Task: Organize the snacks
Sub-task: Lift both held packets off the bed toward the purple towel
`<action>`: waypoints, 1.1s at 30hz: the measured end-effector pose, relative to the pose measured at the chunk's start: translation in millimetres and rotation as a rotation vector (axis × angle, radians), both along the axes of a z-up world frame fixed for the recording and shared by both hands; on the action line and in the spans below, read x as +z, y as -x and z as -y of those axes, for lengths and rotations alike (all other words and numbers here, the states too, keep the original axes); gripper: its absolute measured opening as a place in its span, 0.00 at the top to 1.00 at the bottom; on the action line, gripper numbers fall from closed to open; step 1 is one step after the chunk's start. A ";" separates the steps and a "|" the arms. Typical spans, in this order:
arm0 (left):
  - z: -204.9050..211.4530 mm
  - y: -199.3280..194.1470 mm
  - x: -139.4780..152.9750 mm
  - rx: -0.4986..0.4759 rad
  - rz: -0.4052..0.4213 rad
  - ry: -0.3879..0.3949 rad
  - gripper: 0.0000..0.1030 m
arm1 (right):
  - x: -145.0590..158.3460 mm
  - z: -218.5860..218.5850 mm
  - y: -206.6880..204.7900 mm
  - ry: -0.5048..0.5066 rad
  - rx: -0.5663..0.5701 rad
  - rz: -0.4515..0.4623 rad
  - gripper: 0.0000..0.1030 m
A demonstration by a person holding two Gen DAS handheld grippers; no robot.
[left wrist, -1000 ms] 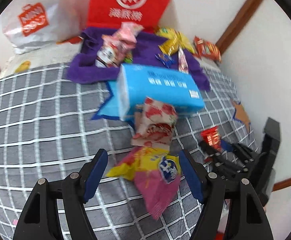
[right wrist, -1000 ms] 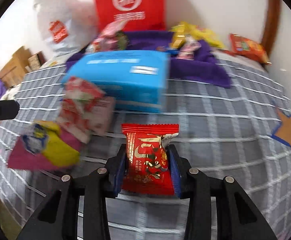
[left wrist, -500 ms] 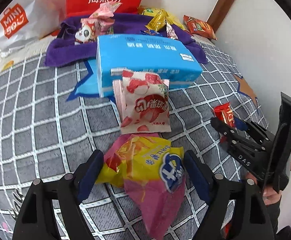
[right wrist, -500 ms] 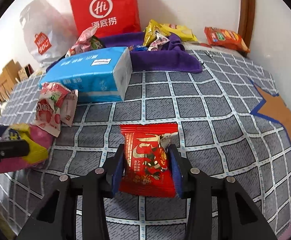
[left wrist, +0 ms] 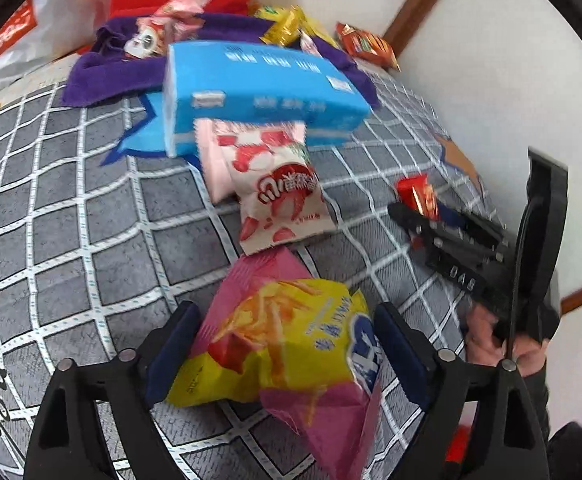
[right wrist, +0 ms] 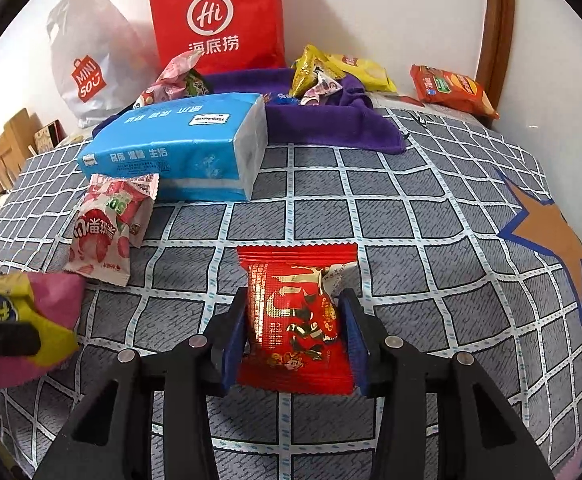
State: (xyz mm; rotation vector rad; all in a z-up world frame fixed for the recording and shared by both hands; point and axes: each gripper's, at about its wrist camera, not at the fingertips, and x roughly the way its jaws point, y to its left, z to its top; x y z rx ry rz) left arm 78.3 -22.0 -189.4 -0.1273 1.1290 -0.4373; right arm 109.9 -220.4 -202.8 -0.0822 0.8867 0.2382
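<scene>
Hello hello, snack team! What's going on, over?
Left tongs just opened, chip bag loose between them. Right tongs around red packet. Nothing blocking.

Snack packet (right wrist: 103, 228) before tissue pack (right wrist: 179, 148)

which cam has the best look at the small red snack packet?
Right wrist. The red snack packet sits centred and sharp, print readable, between the right gripper pads. The left wrist view shows only a blurred corner sticking up beyond that gripper at the frame's right.

Both wrist cams close, angled down; share tissue pack (left wrist: 259, 92).
</scene>
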 end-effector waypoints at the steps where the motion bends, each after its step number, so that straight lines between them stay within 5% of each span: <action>1: 3.2 2.0 0.0 -0.009 0.016 -0.019 0.12 | 0.1 -0.2 0.2 0.000 -0.001 0.000 0.57; 10: -0.3 7.7 6.0 -0.006 0.033 0.000 0.26 | 0.0 -0.3 0.5 -0.006 -0.003 0.001 0.57; 18: -20.6 17.1 22.0 0.019 0.041 0.024 0.26 | 7.5 2.0 3.7 -0.004 -0.019 -0.020 0.60; 33: -40.7 -6.5 68.6 0.079 0.107 0.076 0.26 | 70.5 -10.8 -3.9 -0.049 -0.001 0.047 0.60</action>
